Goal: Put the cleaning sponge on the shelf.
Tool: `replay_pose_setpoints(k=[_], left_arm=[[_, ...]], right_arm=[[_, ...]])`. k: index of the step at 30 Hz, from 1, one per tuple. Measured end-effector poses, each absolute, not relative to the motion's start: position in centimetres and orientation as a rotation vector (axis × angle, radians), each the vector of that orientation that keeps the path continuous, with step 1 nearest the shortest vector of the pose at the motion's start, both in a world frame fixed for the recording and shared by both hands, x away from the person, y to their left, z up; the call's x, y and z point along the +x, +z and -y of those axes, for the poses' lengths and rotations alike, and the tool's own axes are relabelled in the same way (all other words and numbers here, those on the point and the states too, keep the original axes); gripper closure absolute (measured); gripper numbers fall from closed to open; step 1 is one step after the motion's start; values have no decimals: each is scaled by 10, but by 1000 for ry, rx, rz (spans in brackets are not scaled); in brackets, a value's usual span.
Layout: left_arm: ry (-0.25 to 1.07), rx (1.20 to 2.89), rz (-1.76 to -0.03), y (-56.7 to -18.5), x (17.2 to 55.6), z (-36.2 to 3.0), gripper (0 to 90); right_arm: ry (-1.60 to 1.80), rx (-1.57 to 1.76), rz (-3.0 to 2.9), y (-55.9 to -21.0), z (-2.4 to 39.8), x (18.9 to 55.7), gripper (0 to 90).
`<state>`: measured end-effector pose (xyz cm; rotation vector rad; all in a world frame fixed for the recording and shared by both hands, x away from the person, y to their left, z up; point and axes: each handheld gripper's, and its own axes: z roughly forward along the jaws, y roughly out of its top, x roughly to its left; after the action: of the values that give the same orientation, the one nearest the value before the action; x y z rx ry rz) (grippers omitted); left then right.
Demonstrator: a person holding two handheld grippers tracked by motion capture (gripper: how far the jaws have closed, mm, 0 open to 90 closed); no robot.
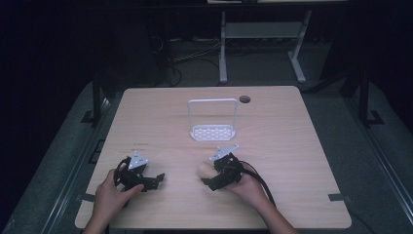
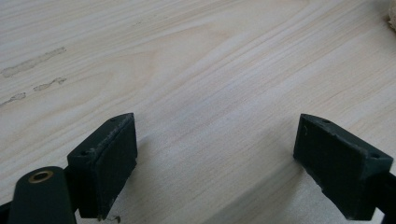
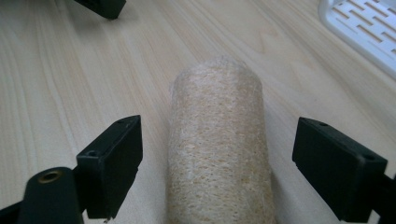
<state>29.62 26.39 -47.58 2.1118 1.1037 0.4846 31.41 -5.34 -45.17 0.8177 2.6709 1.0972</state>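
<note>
Two tongs rest low on the table [image 1: 272,146], and both stand wide. My right tongs [image 3: 217,158] straddle the loofah [image 3: 217,154], which lies lengthwise between the jaws, clear of both, its far end pointing away from me. My left tongs [image 2: 215,158] hold nothing, with bare wood between the jaws; the loofah's edge shows off beyond their far right. Ahead and to the right of my right tongs stands the white rack [image 3: 364,28]. I judge the loofah light, dry and springy, coarse enough to grip without slipping. It should squash a little, so I would pinch it across the middle, squarely, with a moderate squeeze.
</note>
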Motion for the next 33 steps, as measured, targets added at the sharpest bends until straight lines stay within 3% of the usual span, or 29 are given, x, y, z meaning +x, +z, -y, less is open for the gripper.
replay_pose_setpoints(k=[12,14,26,33], left_arm=[[484,2115,-1102,-476,296,-264,130],[484,2115,-1102,-476,296,-264,130],[484,2115,-1102,-476,296,-264,130],[484,2115,-1102,-476,296,-264,130]], right_arm=[[1065,813,-2689,-457,50,313,169],[1067,811,-2691,-458,50,313,215],[1059,799,-2693,-457,51,312,270],[1059,803,-2692,-457,52,312,357]])
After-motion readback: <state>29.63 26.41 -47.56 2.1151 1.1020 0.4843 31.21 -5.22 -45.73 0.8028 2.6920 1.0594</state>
